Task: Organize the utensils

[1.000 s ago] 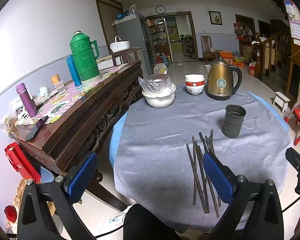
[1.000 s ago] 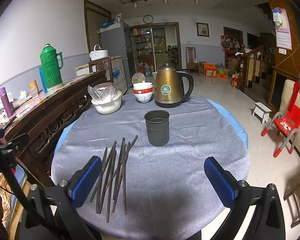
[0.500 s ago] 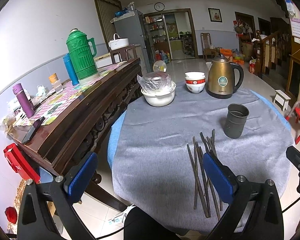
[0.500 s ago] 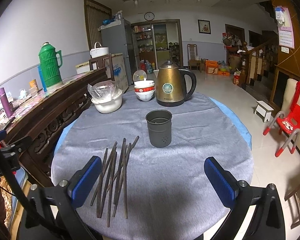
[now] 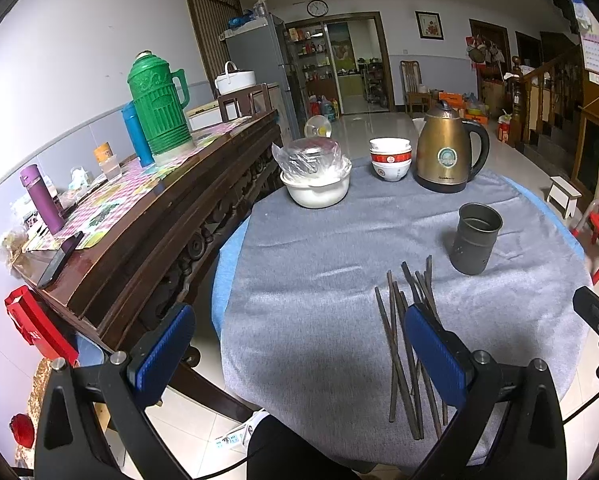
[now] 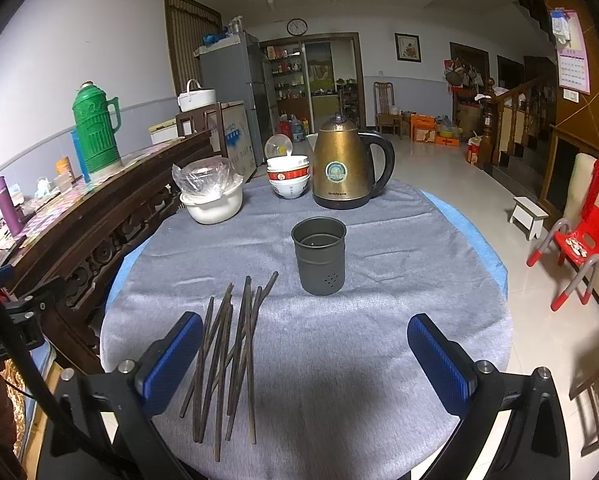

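Note:
Several dark chopsticks [image 6: 231, 352] lie loose on the grey tablecloth, also seen in the left wrist view [image 5: 407, 340]. A dark metal utensil cup [image 6: 319, 254] stands upright and empty just beyond them; it shows in the left wrist view [image 5: 475, 244] too. My left gripper [image 5: 299, 354] is open and empty above the table's near edge, its right finger over the chopsticks. My right gripper [image 6: 305, 360] is open and empty, the chopsticks beside its left finger.
A gold kettle [image 6: 343, 168], stacked bowls [image 6: 289, 176] and a white pot with a plastic bag [image 6: 211, 200] stand at the table's far side. A dark wooden sideboard [image 5: 139, 216] with a green thermos [image 5: 159, 108] is left. A red child's chair [image 6: 575, 248] stands right.
Both grippers have moved slightly forward toward the table. Nothing on the table has moved.

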Tool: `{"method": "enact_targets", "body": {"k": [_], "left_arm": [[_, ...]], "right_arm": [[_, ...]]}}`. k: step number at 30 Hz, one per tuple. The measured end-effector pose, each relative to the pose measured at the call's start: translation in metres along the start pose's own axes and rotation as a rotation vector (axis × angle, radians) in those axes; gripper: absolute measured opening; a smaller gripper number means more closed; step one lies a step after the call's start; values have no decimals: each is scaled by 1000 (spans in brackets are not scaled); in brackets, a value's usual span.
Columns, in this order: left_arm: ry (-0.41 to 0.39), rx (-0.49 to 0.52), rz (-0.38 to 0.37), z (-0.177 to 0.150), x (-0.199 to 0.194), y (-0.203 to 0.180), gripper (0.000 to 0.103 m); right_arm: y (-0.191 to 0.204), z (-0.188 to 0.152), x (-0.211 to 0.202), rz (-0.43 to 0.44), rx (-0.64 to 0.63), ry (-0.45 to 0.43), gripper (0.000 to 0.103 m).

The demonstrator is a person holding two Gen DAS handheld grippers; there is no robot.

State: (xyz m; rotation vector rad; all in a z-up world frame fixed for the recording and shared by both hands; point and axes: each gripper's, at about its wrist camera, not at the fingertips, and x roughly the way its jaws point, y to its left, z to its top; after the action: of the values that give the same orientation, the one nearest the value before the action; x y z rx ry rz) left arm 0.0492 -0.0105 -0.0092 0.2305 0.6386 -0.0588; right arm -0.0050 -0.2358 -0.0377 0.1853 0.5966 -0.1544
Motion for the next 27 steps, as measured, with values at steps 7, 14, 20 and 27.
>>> {"method": "enact_targets", "body": {"k": [7,14,20,27], "left_arm": [[8,-3,-4,0,4,1,103],[12,-2,-5,-1,4,1,103],[16,-3,-7,0,8,0,103],[26,-4,-11,-1,13,-1,103]], "right_arm": [[1,1,4,-3,1,6,103],[1,1,5,-3,4,6,103],[1,3,7,-3,5,12,103],[2,4,12,-4,7,20,103]]}}
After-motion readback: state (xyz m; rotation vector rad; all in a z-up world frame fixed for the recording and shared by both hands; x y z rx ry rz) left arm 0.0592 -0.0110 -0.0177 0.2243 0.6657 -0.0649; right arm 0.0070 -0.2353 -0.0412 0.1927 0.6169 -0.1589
